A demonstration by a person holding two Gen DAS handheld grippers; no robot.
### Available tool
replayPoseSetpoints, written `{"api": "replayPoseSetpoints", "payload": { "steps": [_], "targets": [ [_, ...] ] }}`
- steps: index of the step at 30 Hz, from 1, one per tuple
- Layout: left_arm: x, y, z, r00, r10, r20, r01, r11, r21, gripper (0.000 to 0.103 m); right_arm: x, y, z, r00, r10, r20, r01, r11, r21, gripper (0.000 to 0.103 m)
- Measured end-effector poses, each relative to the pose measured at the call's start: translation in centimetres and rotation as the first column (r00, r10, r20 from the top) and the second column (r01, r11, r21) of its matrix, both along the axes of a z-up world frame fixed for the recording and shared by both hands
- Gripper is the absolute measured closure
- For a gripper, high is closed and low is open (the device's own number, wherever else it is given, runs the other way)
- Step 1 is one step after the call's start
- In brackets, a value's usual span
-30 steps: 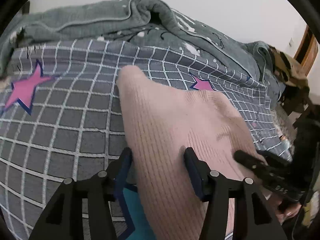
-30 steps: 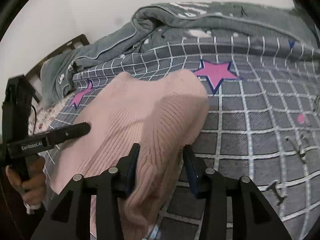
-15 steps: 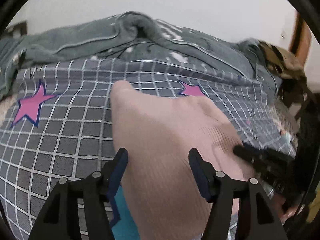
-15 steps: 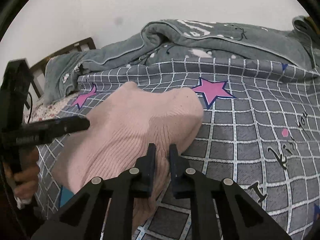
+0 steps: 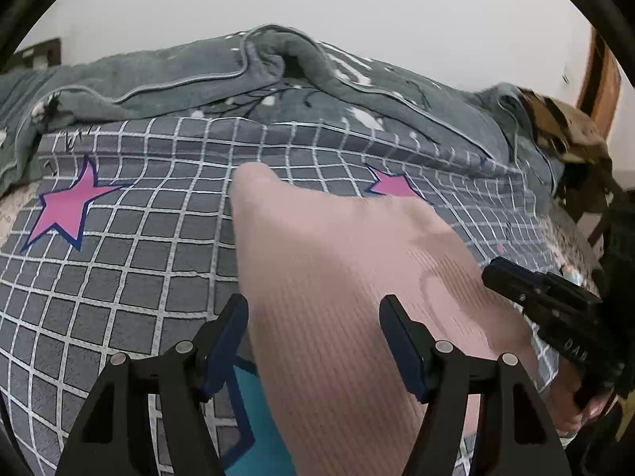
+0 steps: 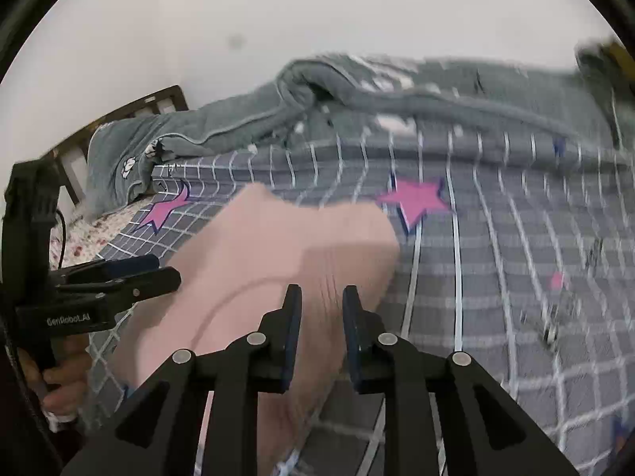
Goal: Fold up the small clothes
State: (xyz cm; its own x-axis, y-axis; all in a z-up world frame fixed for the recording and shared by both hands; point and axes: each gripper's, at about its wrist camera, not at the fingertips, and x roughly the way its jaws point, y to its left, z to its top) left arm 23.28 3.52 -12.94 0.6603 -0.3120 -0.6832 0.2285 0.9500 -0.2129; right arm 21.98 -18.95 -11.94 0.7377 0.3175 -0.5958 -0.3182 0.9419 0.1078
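Left wrist view: the left tongs (image 5: pixel 313 341) are spreading wider than a second ago over the pink knitted garment (image 5: pixel 341 277) lying on the checked bed (image 5: pixel 119 261), unpinched, while the right tongs (image 6: pixel 319 333), briefly closed, part again, gripping nothing.

The left hand-held gripper (image 5: pixel 313 341) has been widened over the pink garment (image 5: pixel 357 277). The right hand-held gripper (image 6: pixel 319 329), nearly closed half a second ago, is being reopened with garment between its fingers.
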Motion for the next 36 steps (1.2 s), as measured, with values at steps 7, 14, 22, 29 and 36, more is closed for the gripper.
{"api": "replayPoseSetpoints", "payload": {
  "steps": [7,14,22,29,36],
  "targets": [
    [0.4,0.0,-0.3,1.0,0.005,-0.006,-0.005,1.0,-0.001,0.036,1.9,0.3,-2.9,0.997,-0.059,-0.054,0.055,0.996,-0.072,0.085],
    [0.1,-0.2,-0.8,1.0,0.004,-0.011,-0.003,1.0,0.01,0.036,-0.7,0.3,-0.7,0.998,-0.024,0.05,0.025,1.0,-0.016,0.085],
    [-0.4,-0.5,-2.0,1.0,0.007,-0.027,-0.006,1.0,0.011,0.036,-0.3,0.4,-2.8,0.999,-0.04,-0.011,0.04,0.998,-0.041,0.085],
    [-1.3,-0.3,-2.4,1.0,0.007,-0.005,-0.007,0.999,0.038,0.036,-0.8,-0.1,-2.3,0.999,-0.031,-0.01,0.03,0.999,-0.025,0.074],
    [-1.7,0.8,-2.1,1.0,0.001,-0.029,-0.002,1.0,-0.024,0.036,-1.7,-1.4,-1.5,0.998,-0.052,-0.034,0.053,0.998,0.033,0.069]
  ]
}}
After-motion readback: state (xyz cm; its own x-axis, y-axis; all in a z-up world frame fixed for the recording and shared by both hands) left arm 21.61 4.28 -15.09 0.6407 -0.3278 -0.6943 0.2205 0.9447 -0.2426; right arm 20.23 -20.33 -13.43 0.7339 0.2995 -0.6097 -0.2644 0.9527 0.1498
